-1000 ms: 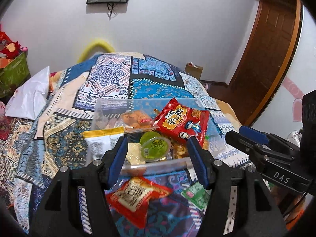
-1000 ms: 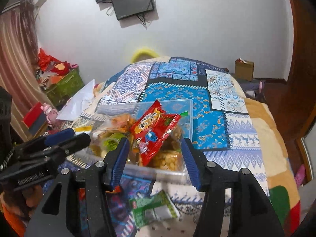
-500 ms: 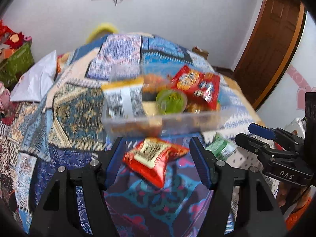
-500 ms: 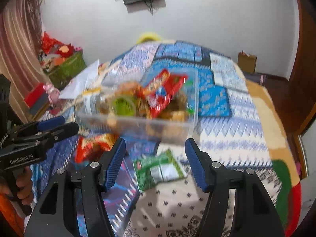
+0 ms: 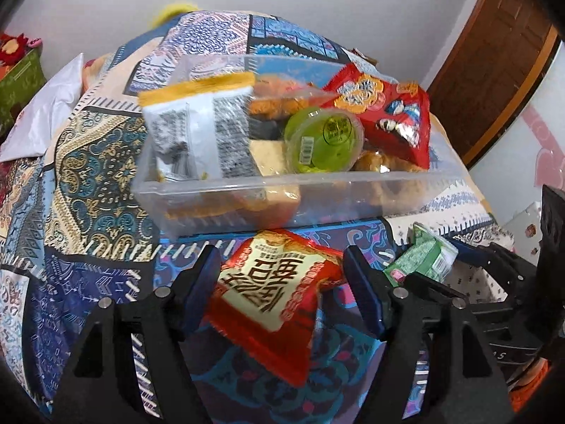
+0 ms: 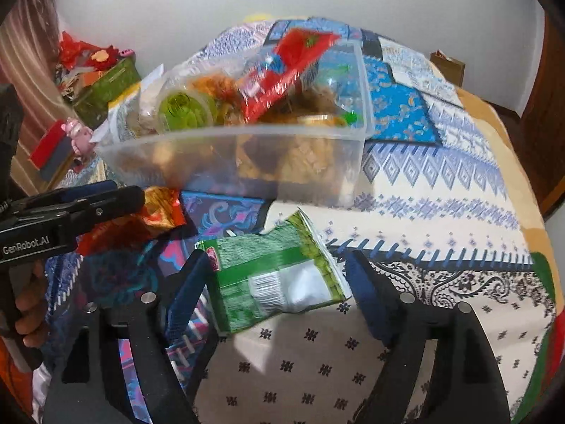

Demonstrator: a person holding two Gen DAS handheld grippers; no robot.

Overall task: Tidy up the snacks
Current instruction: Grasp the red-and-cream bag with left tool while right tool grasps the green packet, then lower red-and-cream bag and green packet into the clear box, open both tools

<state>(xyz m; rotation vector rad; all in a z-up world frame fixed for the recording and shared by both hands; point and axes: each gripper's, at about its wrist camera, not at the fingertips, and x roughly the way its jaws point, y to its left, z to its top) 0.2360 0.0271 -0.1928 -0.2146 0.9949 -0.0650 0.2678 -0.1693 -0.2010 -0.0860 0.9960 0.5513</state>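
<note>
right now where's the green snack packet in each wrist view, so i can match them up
Left wrist: the green snack packet lies at the right, beyond the left gripper, partly hidden by the right gripper's fingers.
Right wrist: it lies low in the centre, between the opening jaws of the right gripper, not pressed.
Shared landmark: the clear snack bin, just behind it in both.

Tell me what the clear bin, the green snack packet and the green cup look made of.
Clear bin: apparently rigid translucent plastic, slightly frosted; the snacks show through its wall.
Green snack packet: seemingly thin plastic film with a silvery patch; it is creased and glossy.
Green cup: looks like moulded plastic under a shiny peel-off lid, though the lid's material is uncertain.
</note>
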